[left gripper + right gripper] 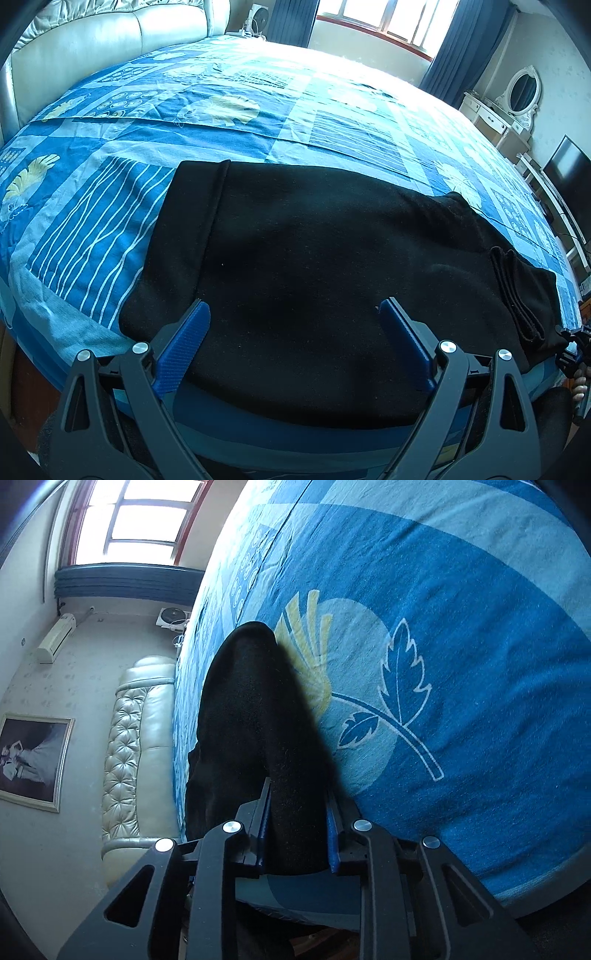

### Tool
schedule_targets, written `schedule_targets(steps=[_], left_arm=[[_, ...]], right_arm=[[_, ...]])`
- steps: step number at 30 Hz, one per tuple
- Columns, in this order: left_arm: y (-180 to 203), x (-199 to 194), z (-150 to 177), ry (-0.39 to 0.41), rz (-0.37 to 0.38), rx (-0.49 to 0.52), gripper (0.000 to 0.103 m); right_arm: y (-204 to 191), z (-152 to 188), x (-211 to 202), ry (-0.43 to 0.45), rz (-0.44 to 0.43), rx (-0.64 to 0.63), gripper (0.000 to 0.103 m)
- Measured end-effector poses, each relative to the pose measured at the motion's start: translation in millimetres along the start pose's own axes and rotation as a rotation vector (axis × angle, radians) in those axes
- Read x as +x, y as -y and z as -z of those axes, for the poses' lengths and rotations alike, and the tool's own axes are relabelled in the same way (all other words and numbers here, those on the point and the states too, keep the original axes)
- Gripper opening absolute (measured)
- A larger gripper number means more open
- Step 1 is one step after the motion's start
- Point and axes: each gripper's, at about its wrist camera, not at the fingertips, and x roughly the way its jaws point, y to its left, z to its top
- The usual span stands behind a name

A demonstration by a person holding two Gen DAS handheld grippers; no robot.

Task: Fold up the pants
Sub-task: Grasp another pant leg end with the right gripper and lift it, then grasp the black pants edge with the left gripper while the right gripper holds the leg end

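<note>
A bed (258,110) is covered by a blue patterned sheet (461,627), and daylight is let in through a window (388,22) flanked by dark blue curtains (454,62). A pale tufted headboard (129,746) is seen — beside it a framed picture (33,760) is hung on the wall. A white dressing table (495,122) with an oval mirror (522,92) is set in the corner.

Black pants (295,266), soft fabric, lying flat across the bed's near edge, right end bunched and folded over
</note>
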Motion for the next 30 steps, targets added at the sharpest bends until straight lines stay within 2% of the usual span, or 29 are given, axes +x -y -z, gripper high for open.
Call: schedule_targets(steps=[4, 7, 11, 13, 15, 17, 19, 22, 26, 30], left_arm=[[0, 0, 0, 0.000, 0.000, 0.001, 0.093], [-1, -1, 0, 0.004, 0.002, -0.001, 0.093], [-3, -3, -1, 0.010, 0.013, -0.012, 0.093], [-5, -3, -2, 0.009, 0.023, -0.022, 0.093], [-7, -4, -3, 0.009, 0.036, -0.034, 0.093], [-11, -7, -4, 0.009, 0.065, -0.057, 0.093], [-17, -13, -7, 0.012, 0.094, -0.086, 0.093], [-32, -22, -16, 0.007, 0.135, -0.106, 0.093], [-70, -27, -33, 0.006, 0.131, -0.132, 0.093], [-113, -5, -50, -0.074, 0.266, -0.241, 0.093]], right_arm=[[-7, 3, 0, 0.017, 0.014, -0.033, 0.023], [-9, 3, -8, 0.055, -0.005, -0.048, 0.030], [-27, 10, -22, 0.165, 0.110, -0.153, 0.039], [-38, 14, -27, 0.203, 0.140, -0.220, 0.045], [-47, 18, -33, 0.262, 0.170, -0.281, 0.046], [-51, 20, -39, 0.307, 0.186, -0.325, 0.061], [-52, 20, -41, 0.328, 0.191, -0.343, 0.062], [-48, 18, -39, 0.316, 0.183, -0.335, 0.063], [-55, 19, -34, 0.319, 0.181, -0.352, 0.063], [-57, 23, -33, 0.314, 0.179, -0.365, 0.063]])
